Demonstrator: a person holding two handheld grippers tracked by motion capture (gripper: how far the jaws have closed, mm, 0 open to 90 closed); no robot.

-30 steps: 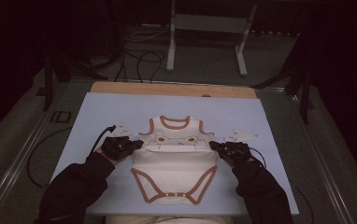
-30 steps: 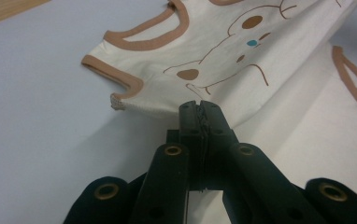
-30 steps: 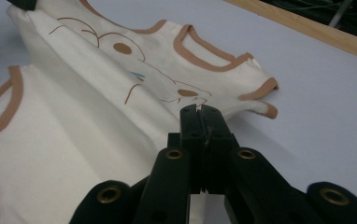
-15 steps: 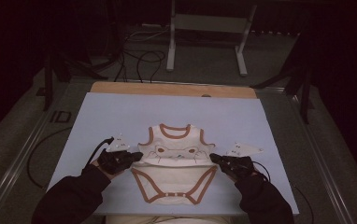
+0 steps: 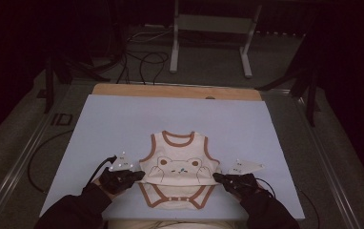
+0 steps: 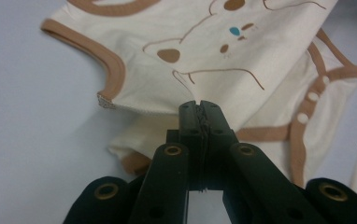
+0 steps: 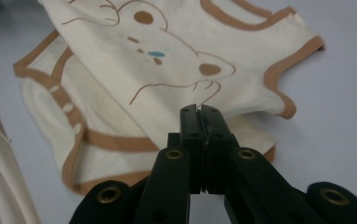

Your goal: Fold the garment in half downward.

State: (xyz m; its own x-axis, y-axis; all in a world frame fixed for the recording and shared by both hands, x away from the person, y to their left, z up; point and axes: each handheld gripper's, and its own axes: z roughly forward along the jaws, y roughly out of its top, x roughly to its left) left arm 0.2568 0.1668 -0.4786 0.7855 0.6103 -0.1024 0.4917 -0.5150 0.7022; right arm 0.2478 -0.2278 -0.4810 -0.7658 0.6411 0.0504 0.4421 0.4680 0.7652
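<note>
both grippers have come toward the near edge since the earlier frame, folding the bodysuit's (image 5: pixel 177 164) top half over its lower half. around it lies a pale blue sheet (image 5: pixel 123 119) on the desk (image 5: pixel 170 90), bare of obstacles. cream with brown trim, a bear print and snaps, the bodysuit sits near the front edge. left gripper (image 5: pixel 139 175) and right gripper (image 5: pixel 217 177) jaws are clamped on its fold.
</note>
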